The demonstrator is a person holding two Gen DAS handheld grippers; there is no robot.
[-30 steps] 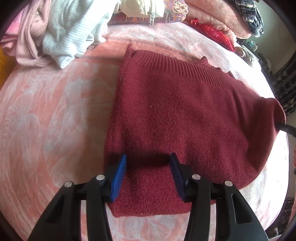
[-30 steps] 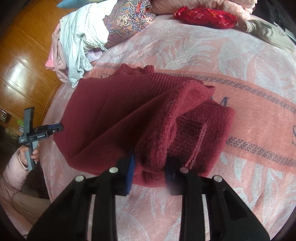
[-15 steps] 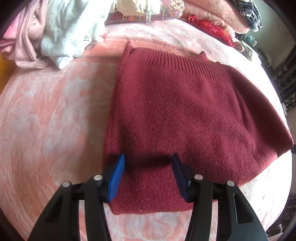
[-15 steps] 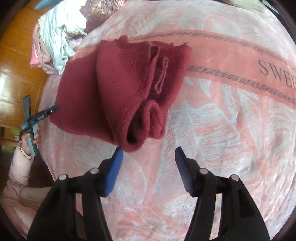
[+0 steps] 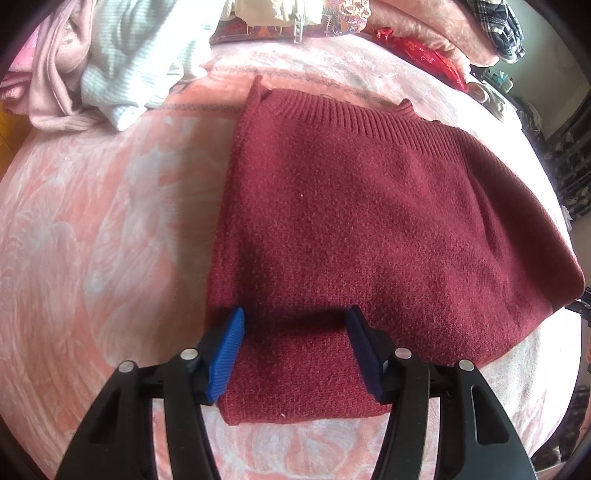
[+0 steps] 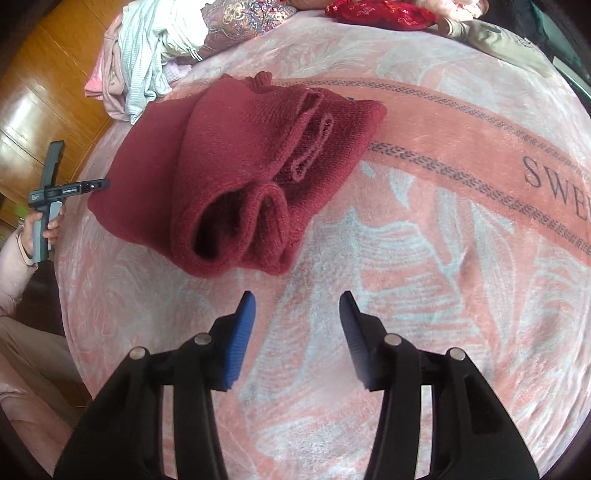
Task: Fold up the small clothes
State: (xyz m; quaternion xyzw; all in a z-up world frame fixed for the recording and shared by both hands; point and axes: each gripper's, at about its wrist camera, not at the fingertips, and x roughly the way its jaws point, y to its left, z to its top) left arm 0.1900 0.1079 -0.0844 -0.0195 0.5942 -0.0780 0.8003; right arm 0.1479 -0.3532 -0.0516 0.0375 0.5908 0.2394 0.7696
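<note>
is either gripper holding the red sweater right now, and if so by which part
Neither. The right gripper is open over bare blanket, clear of the sweater. The left gripper hangs open above the sweater's near corner; its jaws, just opening, grip nothing.

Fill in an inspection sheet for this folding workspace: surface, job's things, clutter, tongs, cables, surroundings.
Surface: pink patterned blanket.
Job's things: dark red sweater, folded over, sleeve cuffs showing at one edge.
Clutter: heap of pale clothes; red pouch.
Tongs: left tongs open, straddling the sweater's corner; right tongs open over bare blanket, nothing between them.
Cables: nothing seen.
Surroundings: wooden floor.
</note>
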